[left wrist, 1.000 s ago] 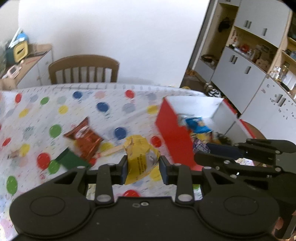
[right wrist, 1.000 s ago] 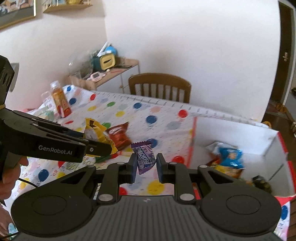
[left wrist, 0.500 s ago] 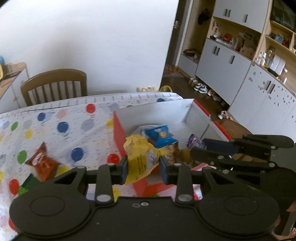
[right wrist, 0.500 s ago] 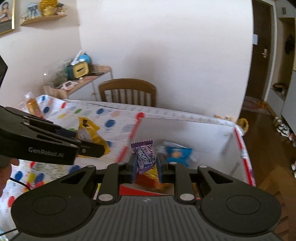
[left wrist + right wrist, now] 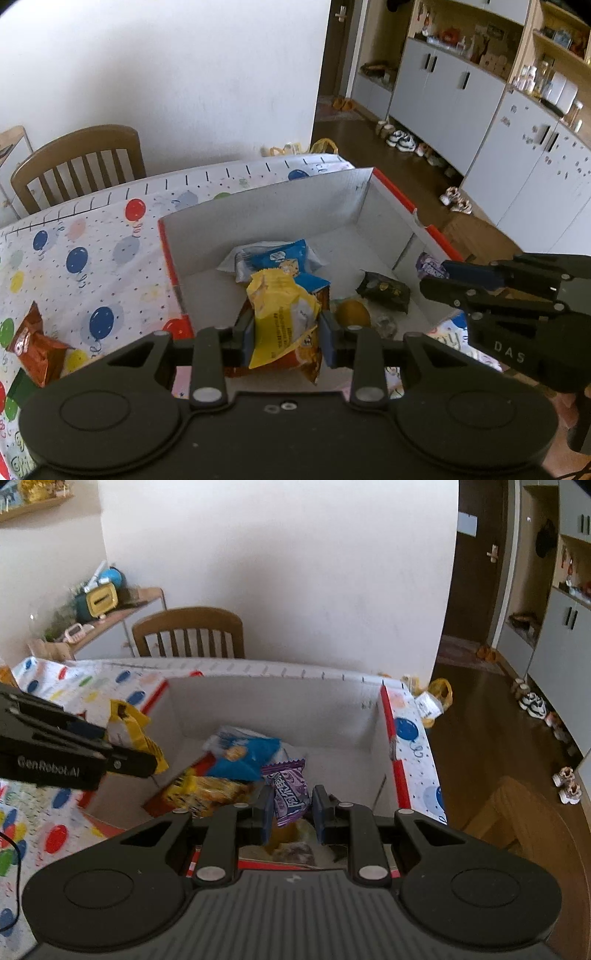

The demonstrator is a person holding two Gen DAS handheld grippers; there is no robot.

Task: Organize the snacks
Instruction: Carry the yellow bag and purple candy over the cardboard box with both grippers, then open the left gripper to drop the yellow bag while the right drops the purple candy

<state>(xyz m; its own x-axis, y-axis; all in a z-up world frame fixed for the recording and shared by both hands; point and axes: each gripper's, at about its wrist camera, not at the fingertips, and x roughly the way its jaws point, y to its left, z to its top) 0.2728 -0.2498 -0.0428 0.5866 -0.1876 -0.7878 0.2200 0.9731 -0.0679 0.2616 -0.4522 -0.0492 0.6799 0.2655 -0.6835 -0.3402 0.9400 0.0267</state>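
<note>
Snacks in crinkly wrappers are mid-sort: a yellow foil packet (image 5: 282, 317) sits clenched in the left gripper (image 5: 286, 334), a purple candy wrapper (image 5: 290, 792) pinched in the right gripper (image 5: 290, 814), both hanging over the white-walled, red-rimmed cardboard box (image 5: 266, 206) on the balloon-print counter (image 5: 85, 251). An orange chip bag (image 5: 35, 349) lies outside. Released too near the rim, either packet could slide out onto the counter.

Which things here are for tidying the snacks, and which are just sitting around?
For the job:
- yellow snack packet in the left gripper
- purple candy wrapper in the right gripper
- red-and-white box
- orange snack packet on the tablecloth

Just sitting around:
- wooden chair
- shoes
- grey cabinets
</note>
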